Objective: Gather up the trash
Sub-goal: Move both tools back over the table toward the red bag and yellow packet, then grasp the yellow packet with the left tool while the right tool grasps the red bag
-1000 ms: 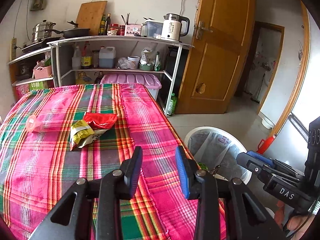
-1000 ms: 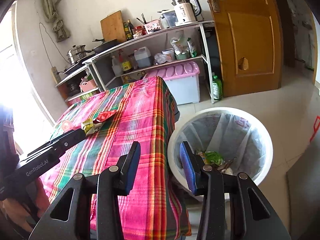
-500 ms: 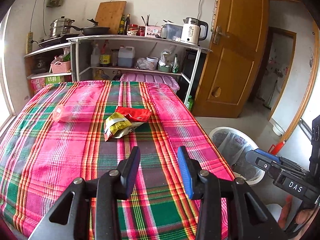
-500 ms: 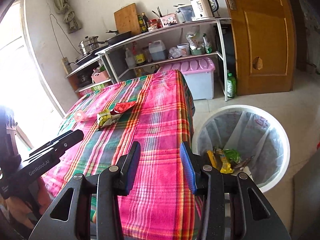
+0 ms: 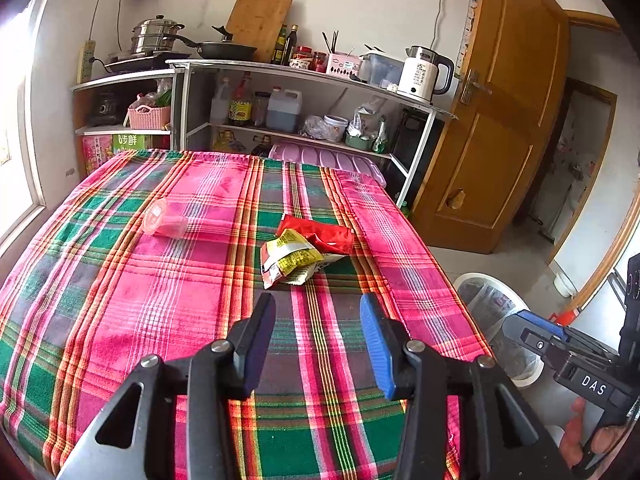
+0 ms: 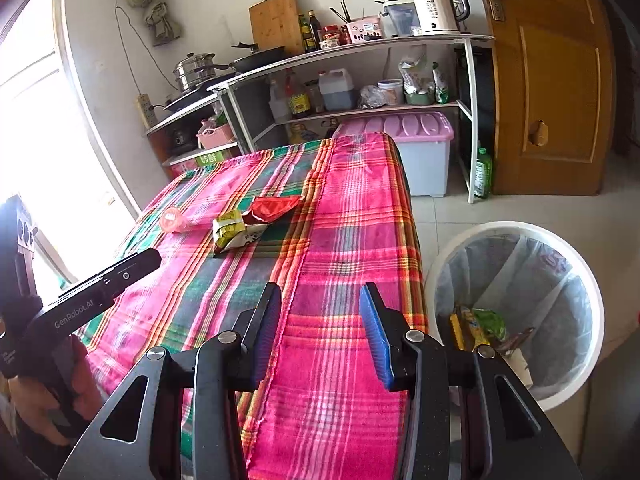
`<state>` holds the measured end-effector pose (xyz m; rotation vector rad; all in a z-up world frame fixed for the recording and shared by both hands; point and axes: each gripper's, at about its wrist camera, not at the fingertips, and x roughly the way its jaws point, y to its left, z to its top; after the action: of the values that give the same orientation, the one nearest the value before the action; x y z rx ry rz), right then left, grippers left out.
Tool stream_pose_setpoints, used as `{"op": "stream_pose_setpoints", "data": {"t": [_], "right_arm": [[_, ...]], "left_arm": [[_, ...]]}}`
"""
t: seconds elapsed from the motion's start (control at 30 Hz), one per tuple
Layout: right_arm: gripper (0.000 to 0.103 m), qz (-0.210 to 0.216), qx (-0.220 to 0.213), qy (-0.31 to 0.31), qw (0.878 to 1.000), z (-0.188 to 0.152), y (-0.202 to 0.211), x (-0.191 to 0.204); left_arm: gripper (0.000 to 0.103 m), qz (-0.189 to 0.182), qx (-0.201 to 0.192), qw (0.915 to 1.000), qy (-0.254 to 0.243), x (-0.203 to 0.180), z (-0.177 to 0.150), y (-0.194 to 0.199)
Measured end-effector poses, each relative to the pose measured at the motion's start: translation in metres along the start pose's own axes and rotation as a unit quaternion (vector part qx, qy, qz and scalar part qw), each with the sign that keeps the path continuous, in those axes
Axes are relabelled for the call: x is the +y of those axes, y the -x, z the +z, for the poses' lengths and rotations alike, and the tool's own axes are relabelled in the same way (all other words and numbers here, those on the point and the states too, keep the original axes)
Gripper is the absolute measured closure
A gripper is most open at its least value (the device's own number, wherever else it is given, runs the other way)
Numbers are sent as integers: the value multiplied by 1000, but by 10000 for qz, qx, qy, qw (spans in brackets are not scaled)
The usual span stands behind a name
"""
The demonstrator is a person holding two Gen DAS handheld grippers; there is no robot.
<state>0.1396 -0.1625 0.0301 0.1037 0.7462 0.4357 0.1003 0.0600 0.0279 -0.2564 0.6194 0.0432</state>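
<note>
Jaws of the left gripper [image 5: 318,322] have just been opening and stand apart with nothing between them; the right gripper [image 6: 320,320] gapes empty too. From the left wrist view, a pink plastic cup [image 5: 165,220] lies at ten o'clock, the yellow wrapper [image 5: 290,261] at twelve, touching the red wrapper [image 5: 320,233]. Best approach: straddle one wrapper's raised edge, then carry it to the lined bin [image 5: 496,308] at three o'clock.
</note>
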Motion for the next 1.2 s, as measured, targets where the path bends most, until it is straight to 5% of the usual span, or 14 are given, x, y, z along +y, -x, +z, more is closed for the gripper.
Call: {"op": "stream_pose_setpoints", "data": {"t": [1.2], "right_arm": [[61, 145, 223, -7, 9996, 32, -66, 11]], "left_arm": [[47, 194, 929, 9946, 429, 22, 43, -137]]}}
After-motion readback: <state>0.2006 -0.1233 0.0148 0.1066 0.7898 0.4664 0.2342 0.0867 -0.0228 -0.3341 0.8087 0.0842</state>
